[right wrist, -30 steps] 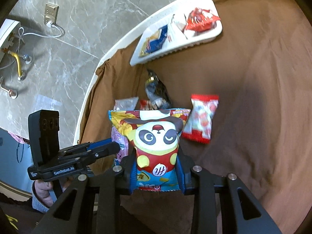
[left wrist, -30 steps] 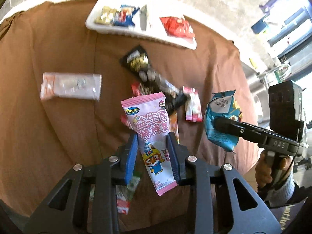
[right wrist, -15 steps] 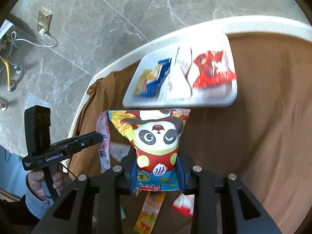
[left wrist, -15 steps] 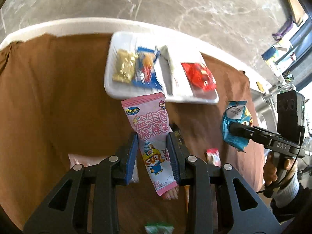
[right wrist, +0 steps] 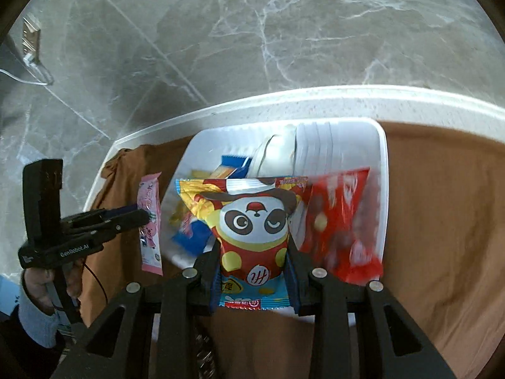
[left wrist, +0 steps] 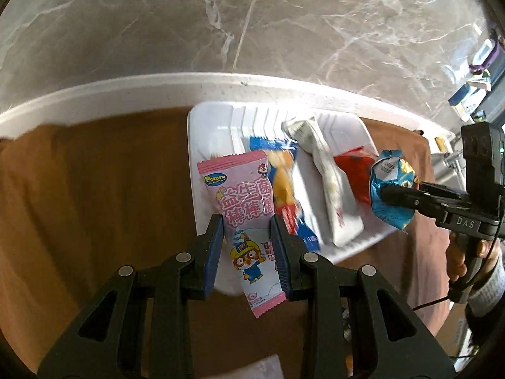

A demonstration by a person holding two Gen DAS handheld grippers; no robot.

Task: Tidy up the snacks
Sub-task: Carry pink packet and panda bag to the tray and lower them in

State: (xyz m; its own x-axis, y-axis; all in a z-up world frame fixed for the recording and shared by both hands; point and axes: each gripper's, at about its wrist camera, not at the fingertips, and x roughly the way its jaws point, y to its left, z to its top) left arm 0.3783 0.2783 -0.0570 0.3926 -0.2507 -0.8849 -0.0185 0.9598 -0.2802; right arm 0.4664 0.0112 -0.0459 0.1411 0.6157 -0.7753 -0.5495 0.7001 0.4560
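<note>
My left gripper [left wrist: 246,224] is shut on a pink Pororo snack packet [left wrist: 243,211] and holds it over the near left part of the white tray [left wrist: 214,120]. My right gripper [right wrist: 254,252] is shut on a panda snack bag [right wrist: 252,221] over the tray's [right wrist: 353,132] near middle. In the left wrist view the right gripper [left wrist: 391,194] shows at the right with the bag's blue back [left wrist: 388,195]. The tray holds a blue and yellow packet [left wrist: 284,183], a white packet [left wrist: 328,183] and a red packet [right wrist: 344,218].
The tray sits at the far edge of a brown cloth [left wrist: 94,189] on a white round table [left wrist: 94,98]. A grey marble wall [right wrist: 252,31] stands behind. A wall socket with a cable [right wrist: 31,50] is at the left. The left gripper also shows in the right wrist view [right wrist: 139,218].
Both grippers have moved forward from above the loose snacks to above the tray, each still holding its packet. The tray now looks larger and nearer.
</note>
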